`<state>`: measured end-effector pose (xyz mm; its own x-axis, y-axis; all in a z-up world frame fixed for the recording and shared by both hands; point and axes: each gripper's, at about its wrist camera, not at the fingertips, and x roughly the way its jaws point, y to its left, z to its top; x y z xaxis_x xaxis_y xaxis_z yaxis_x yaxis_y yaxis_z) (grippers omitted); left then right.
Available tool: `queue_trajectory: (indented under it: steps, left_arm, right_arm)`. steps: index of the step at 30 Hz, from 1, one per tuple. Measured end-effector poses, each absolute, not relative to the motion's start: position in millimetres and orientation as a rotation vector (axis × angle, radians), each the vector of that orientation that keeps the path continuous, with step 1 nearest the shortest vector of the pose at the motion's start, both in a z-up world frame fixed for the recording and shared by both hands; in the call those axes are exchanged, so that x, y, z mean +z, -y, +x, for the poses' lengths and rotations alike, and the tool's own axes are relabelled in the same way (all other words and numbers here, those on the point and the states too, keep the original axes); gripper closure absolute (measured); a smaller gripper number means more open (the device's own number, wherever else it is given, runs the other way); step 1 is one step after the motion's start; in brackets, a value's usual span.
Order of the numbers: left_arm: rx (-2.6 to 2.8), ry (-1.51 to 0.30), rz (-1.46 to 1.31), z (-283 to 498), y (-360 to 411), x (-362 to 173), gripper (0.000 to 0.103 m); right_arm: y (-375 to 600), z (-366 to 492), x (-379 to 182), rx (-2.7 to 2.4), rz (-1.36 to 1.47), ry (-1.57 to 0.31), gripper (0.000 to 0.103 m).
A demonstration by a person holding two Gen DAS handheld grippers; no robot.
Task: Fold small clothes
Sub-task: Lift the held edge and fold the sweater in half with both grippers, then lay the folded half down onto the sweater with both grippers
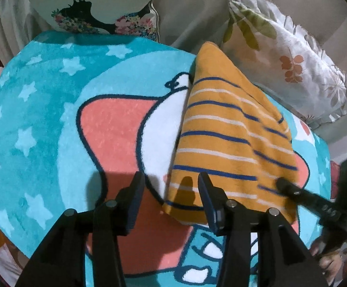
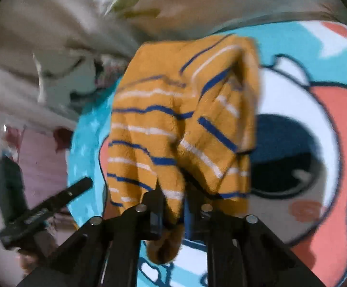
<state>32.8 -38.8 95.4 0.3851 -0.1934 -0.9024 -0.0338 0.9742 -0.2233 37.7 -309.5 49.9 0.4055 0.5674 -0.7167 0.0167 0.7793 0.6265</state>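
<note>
Gripping the striped orange garment (image 2: 180, 124), my right tool (image 2: 173, 205) is clamped on a bunched edge, the cloth draped toward 12 o'clock over the cartoon rug (image 2: 317, 143). My left tool (image 1: 171, 191) stands apart and empty above the rug, the garment's near corner at its 1 o'clock.

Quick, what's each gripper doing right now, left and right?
Left gripper: open, holding nothing.
Right gripper: shut on the striped orange garment.
</note>
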Motion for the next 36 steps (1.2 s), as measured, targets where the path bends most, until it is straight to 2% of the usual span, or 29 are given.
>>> queue_trajectory:
  steps: [7, 12, 15, 17, 20, 24, 26, 27, 29, 36]
  left_arm:
    - [-0.144, -1.221, -0.166, 44, 63, 76, 0.058]
    - [-0.157, -1.213, -0.149, 44, 68, 80, 0.058]
    - [-0.146, -1.211, -0.162, 44, 60, 83, 0.055]
    - [-0.128, -1.205, -0.171, 45, 52, 85, 0.050]
    - [-0.098, -1.207, -0.177, 48, 40, 86, 0.049]
    - [-0.078, -1.213, -0.167, 51, 31, 85, 0.048]
    - [-0.100, -1.220, -0.177, 53, 30, 84, 0.042]
    - [-0.123, -1.223, -0.186, 56, 29, 83, 0.039]
    - [-0.182, -1.229, -0.199, 63, 31, 78, 0.031]
    - [-0.374, -1.262, -0.209, 98, 47, 56, 0.026]
  right_arm:
    - [346, 31, 25, 0.233, 0.591, -1.166, 0.093]
    - [341, 33, 19, 0.220, 0.561, -1.166, 0.089]
    - [346, 30, 12, 0.229, 0.601, -1.174, 0.078]
    - [354, 25, 12, 0.242, 0.645, -1.174, 0.069]
    - [360, 20, 20, 0.271, 0.685, -1.151, 0.065]
    - [363, 17, 36, 0.273, 0.649, -1.114, 0.065]
    - [366, 16, 43, 0.263, 0.644, -1.093, 0.063]
    - [367, 16, 47, 0.256, 0.649, -1.079, 0.059]
    - [371, 17, 50, 0.237, 0.672, -1.050, 0.038]
    - [361, 42, 40, 0.217, 0.806, -1.044, 0.032]
